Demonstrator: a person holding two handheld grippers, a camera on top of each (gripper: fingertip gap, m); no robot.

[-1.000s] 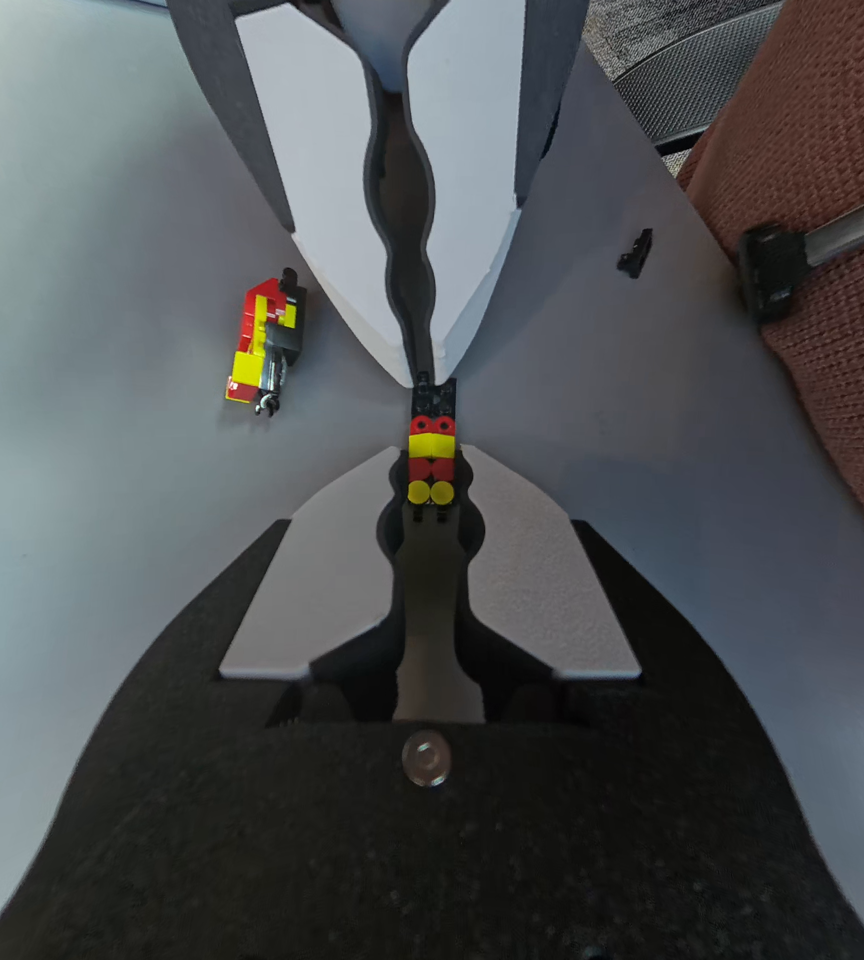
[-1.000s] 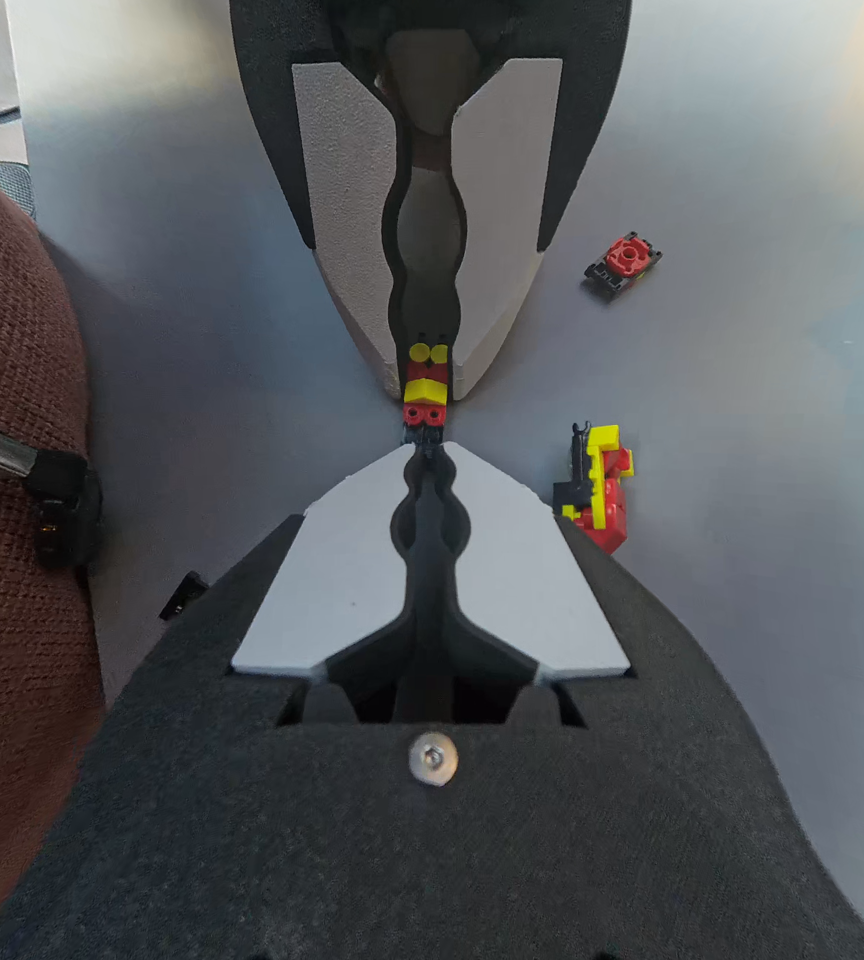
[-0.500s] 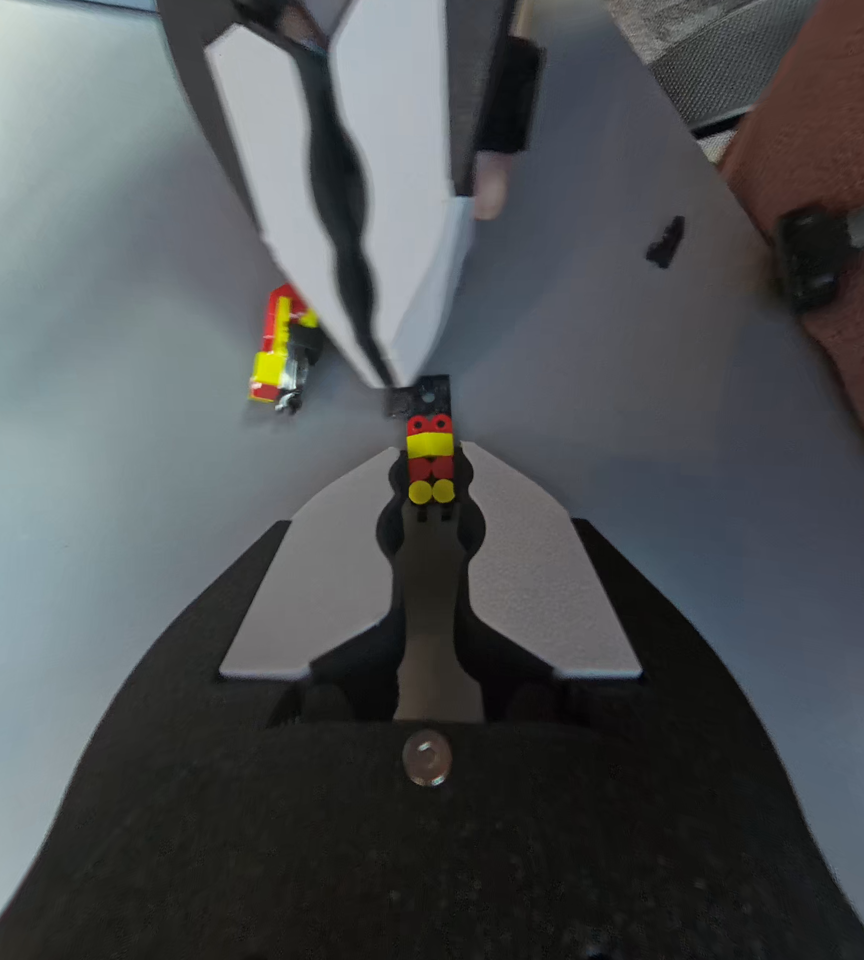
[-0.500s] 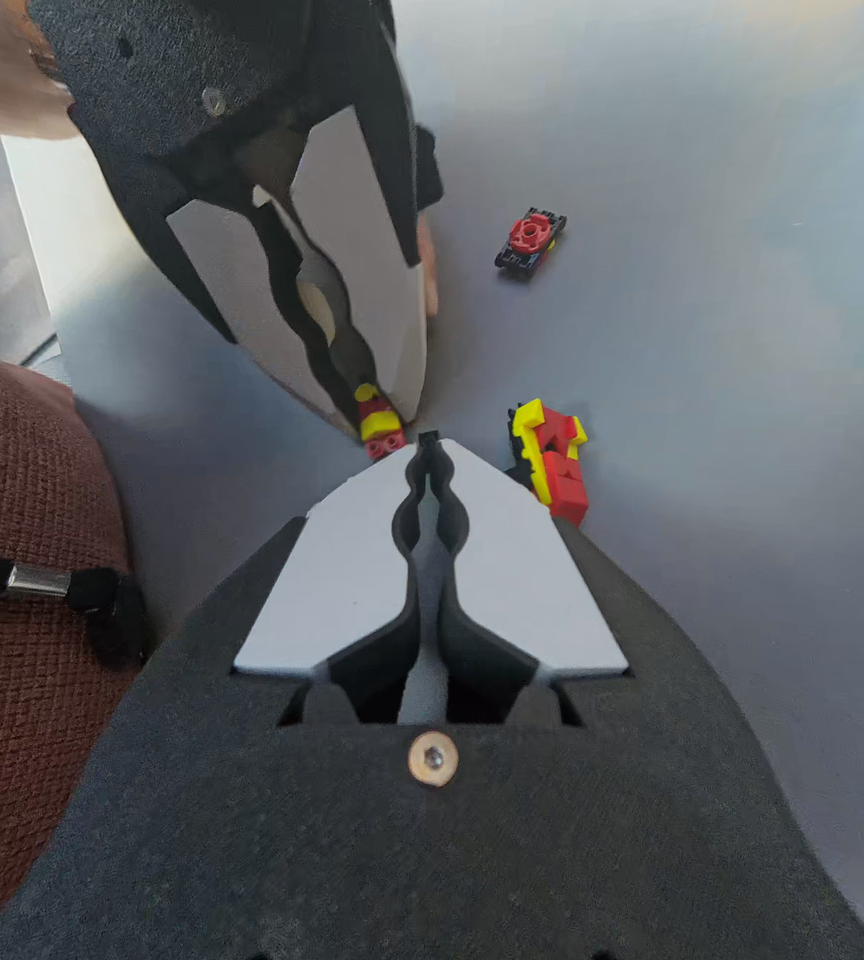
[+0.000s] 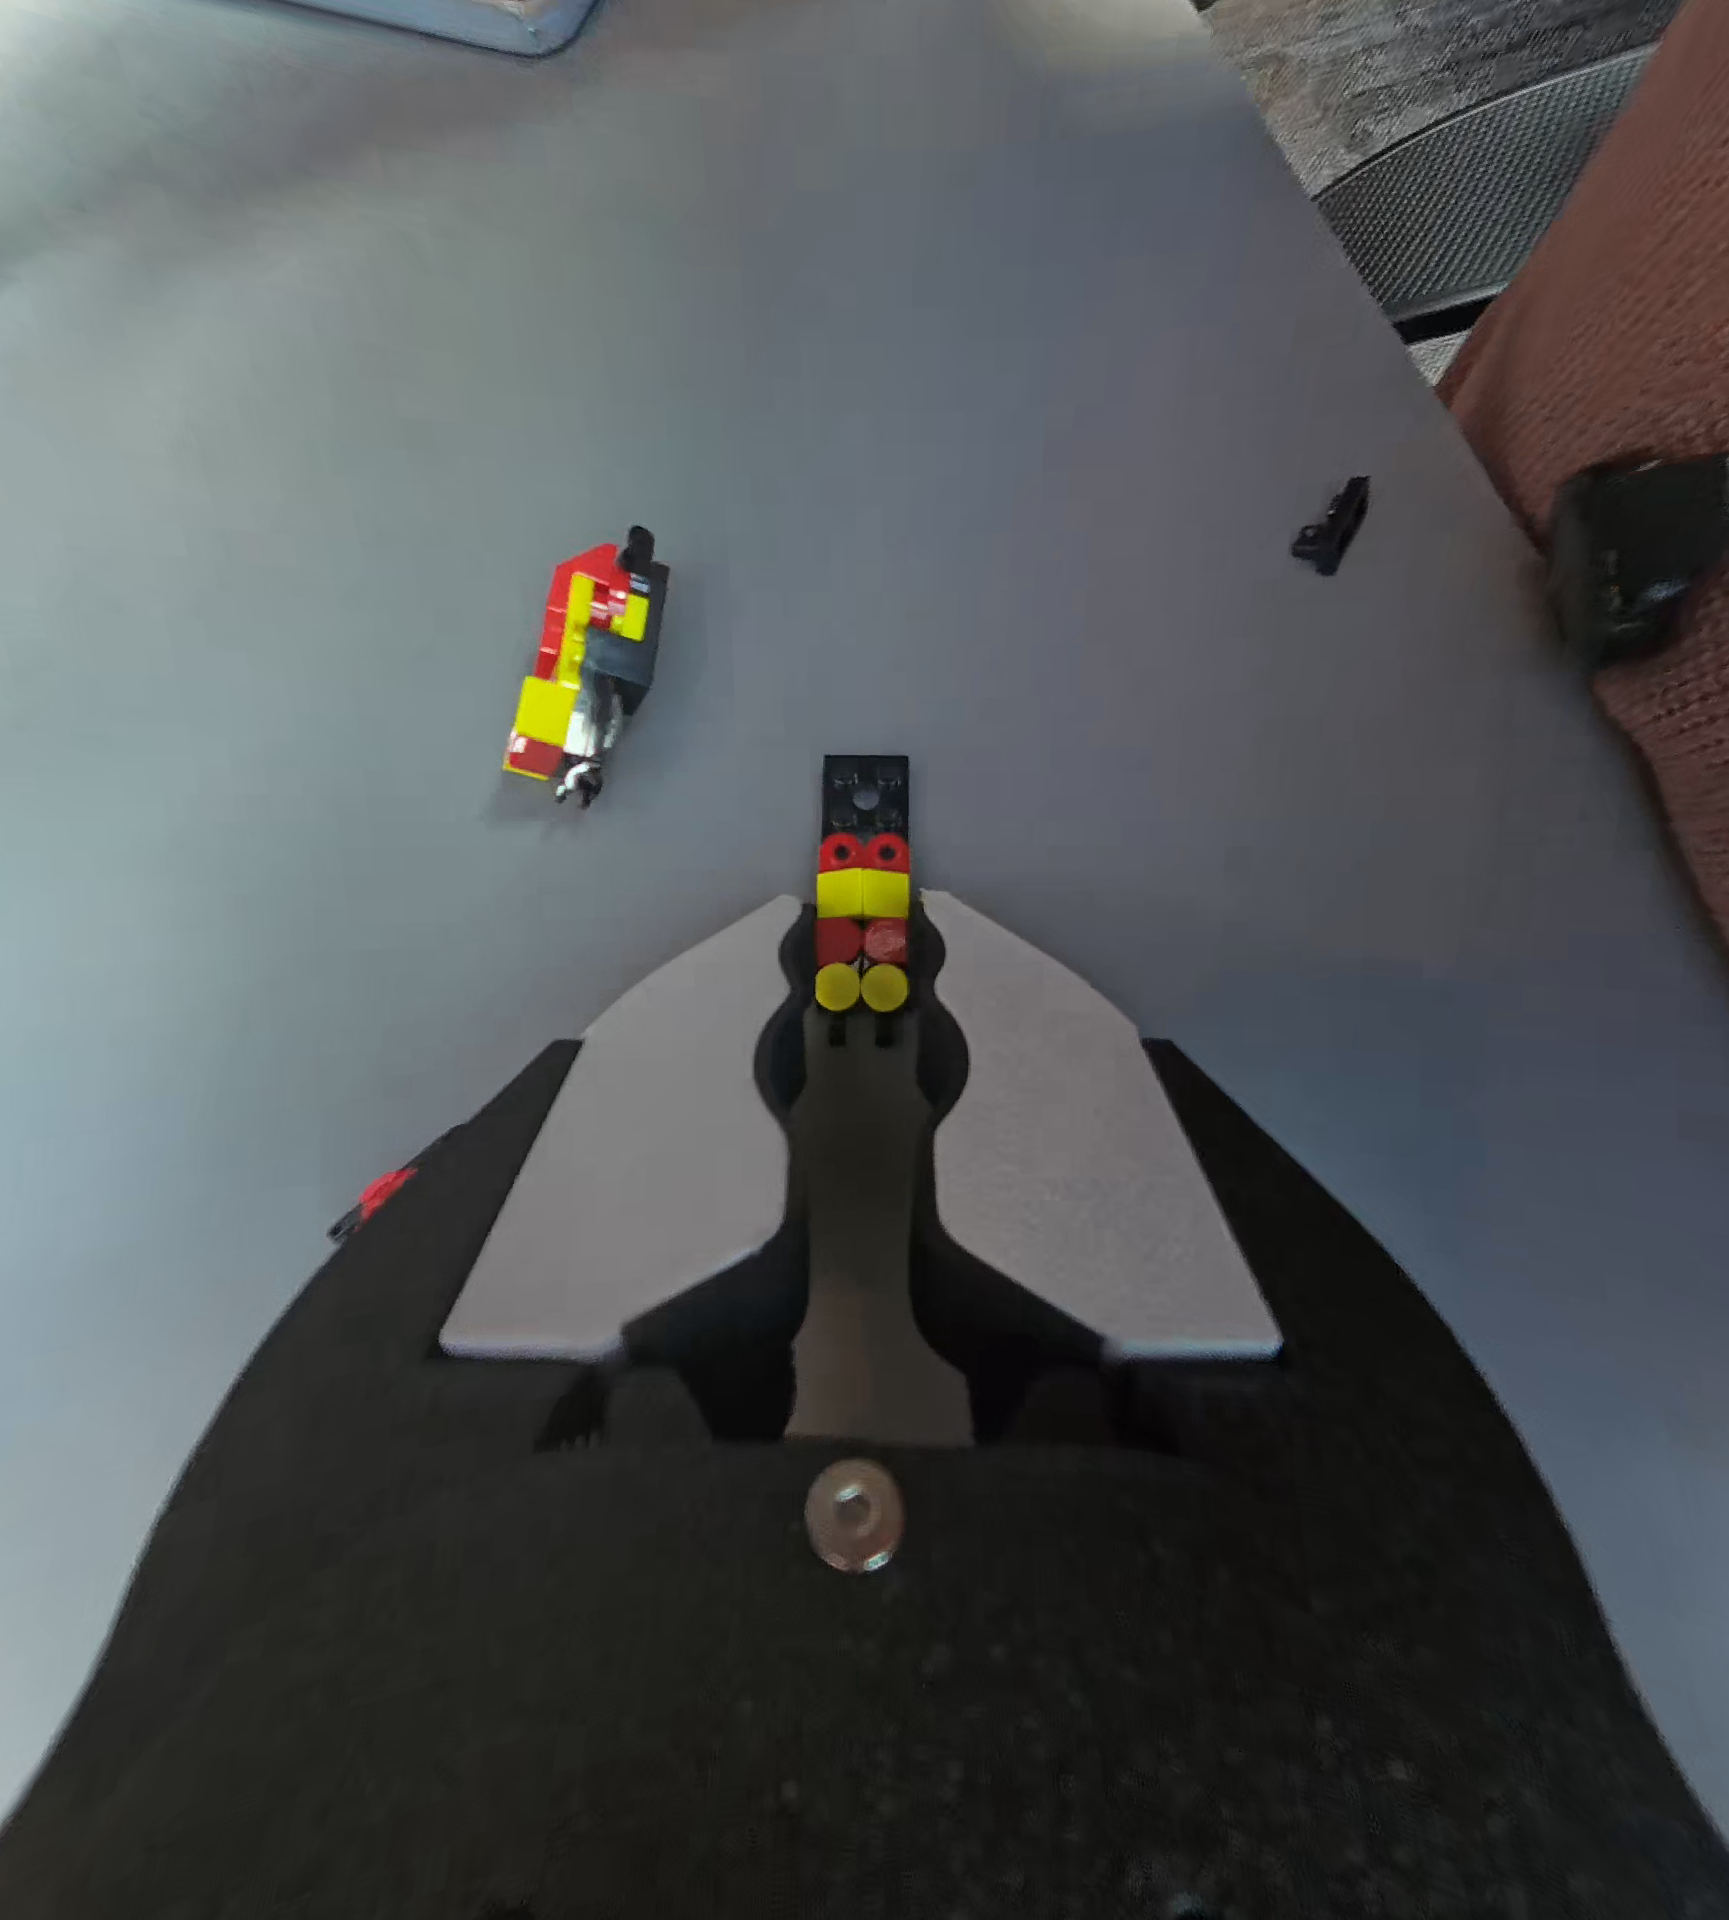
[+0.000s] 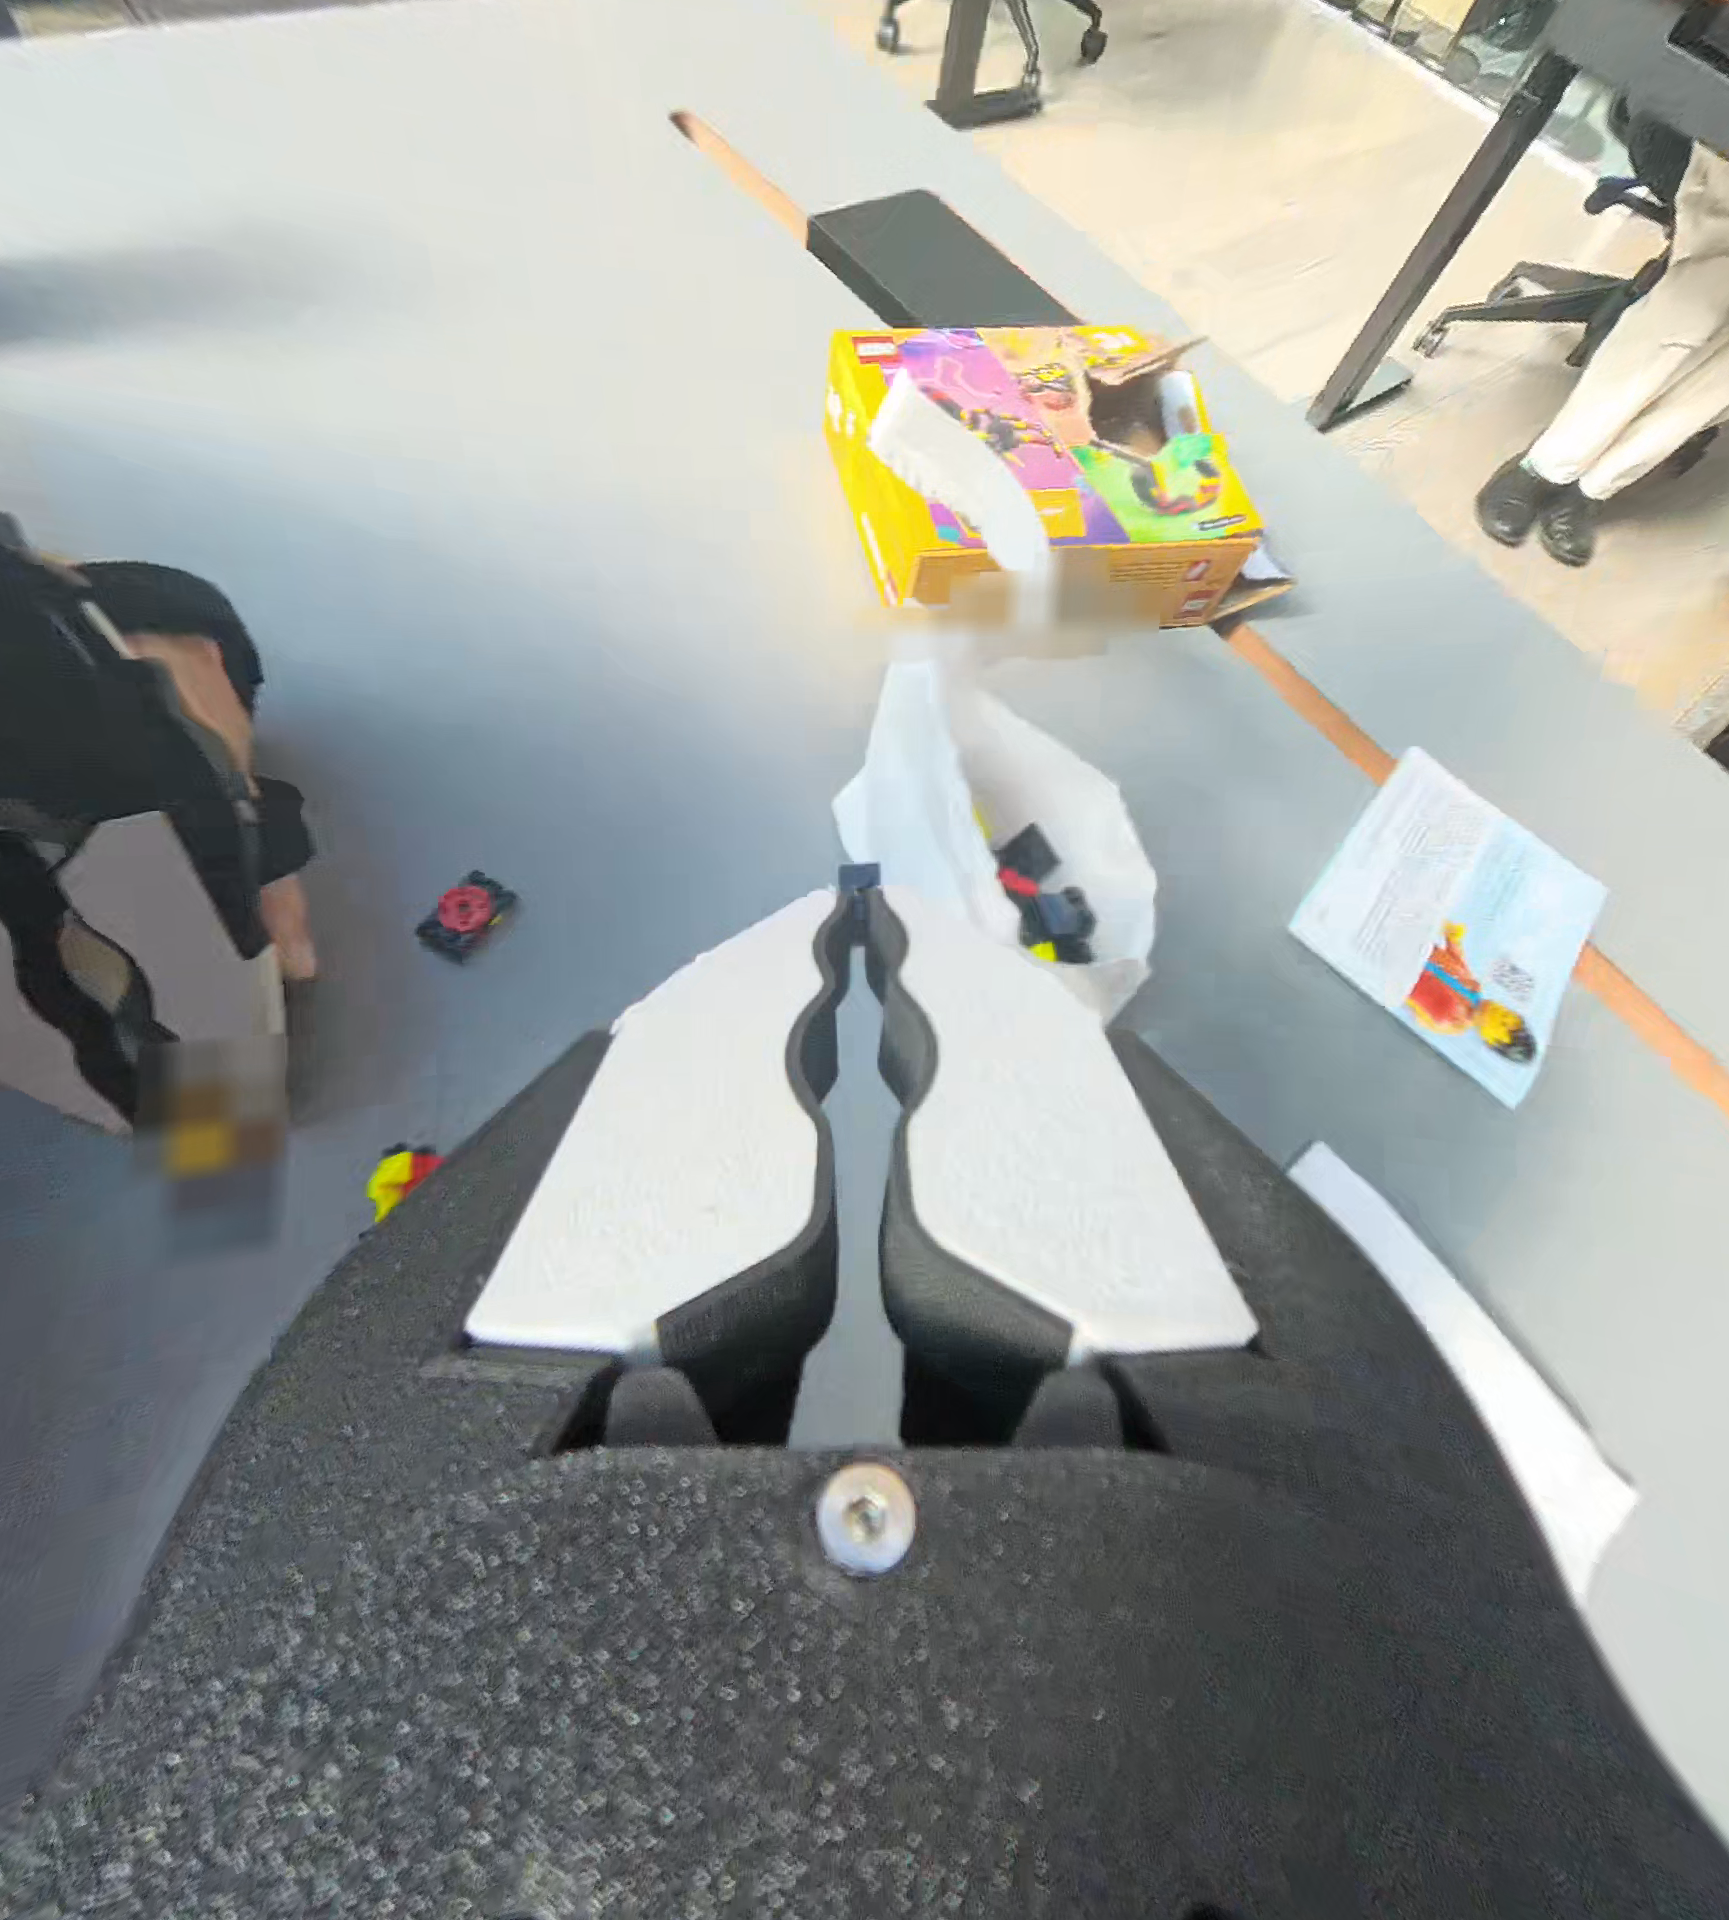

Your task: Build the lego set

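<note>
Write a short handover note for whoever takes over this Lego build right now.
Left hand-held gripper: shut on the black strip topped with red and yellow bricks.
Right hand-held gripper: shut on a small dark piece, pointing towards the white bag of loose parts.
On the table: red-and-yellow build, red round piece on a black plate, stray black piece, box, leaflet.
Done: two sub-builds, not yet joined.
Left: probably fit the dark piece, join the sub-builds, use the bagged parts.

Left gripper [image 5: 862,940] fingers [image 5: 694,1081] clamped on red-yellow-black brick strip [image 5: 862,894] above grey table [image 5: 943,416].
</note>
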